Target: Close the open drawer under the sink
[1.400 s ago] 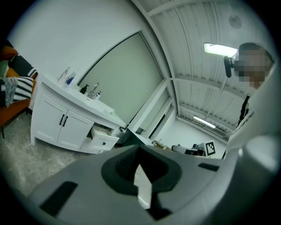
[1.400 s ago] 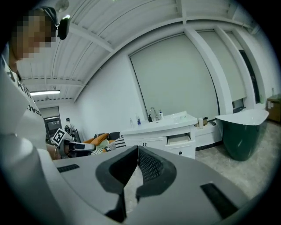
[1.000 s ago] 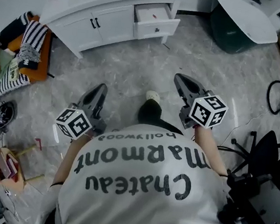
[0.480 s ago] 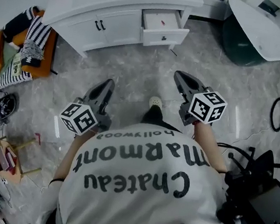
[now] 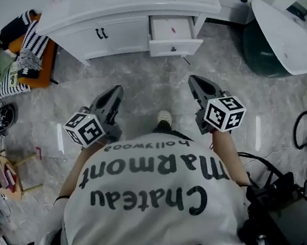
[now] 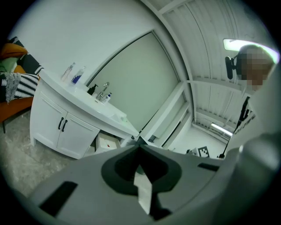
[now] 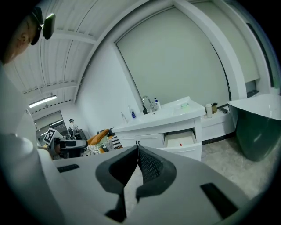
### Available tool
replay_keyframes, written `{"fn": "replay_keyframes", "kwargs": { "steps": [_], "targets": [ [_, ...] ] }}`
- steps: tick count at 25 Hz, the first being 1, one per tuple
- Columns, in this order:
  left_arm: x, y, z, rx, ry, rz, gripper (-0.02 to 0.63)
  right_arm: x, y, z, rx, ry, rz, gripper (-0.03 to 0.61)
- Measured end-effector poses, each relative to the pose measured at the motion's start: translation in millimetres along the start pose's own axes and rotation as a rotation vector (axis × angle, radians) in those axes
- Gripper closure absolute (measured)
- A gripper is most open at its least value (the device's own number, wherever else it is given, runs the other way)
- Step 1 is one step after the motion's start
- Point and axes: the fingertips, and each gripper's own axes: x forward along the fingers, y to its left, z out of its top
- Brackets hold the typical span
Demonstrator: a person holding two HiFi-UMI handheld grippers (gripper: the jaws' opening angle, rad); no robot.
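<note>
In the head view, the open drawer [image 5: 174, 34] sticks out at the right end of the white vanity [image 5: 101, 10], well apart from both tools. Your left gripper [image 5: 116, 91] and right gripper [image 5: 194, 81] are held out in front of you, pointing toward it and a little downward — the right one is nearer.

In the left gripper view, the jaws are pressed together on nothing.

In the right gripper view, the jaws are also together and empty, and the drawer is just right of the tips. I think it is best to put the closed tip on the drawer front near the knob [image 5: 173, 49] and push straight — not at a corner.
</note>
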Motion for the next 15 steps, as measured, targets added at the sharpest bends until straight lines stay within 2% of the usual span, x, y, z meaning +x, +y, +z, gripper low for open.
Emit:
{"fn": "replay_keyframes", "kwargs": {
  "steps": [15],
  "targets": [
    [63, 12, 14, -0.007, 0.004, 0.044, 0.606, 39, -58, 18, -0.017, 0.059, 0.033, 0.568]
  ]
}}
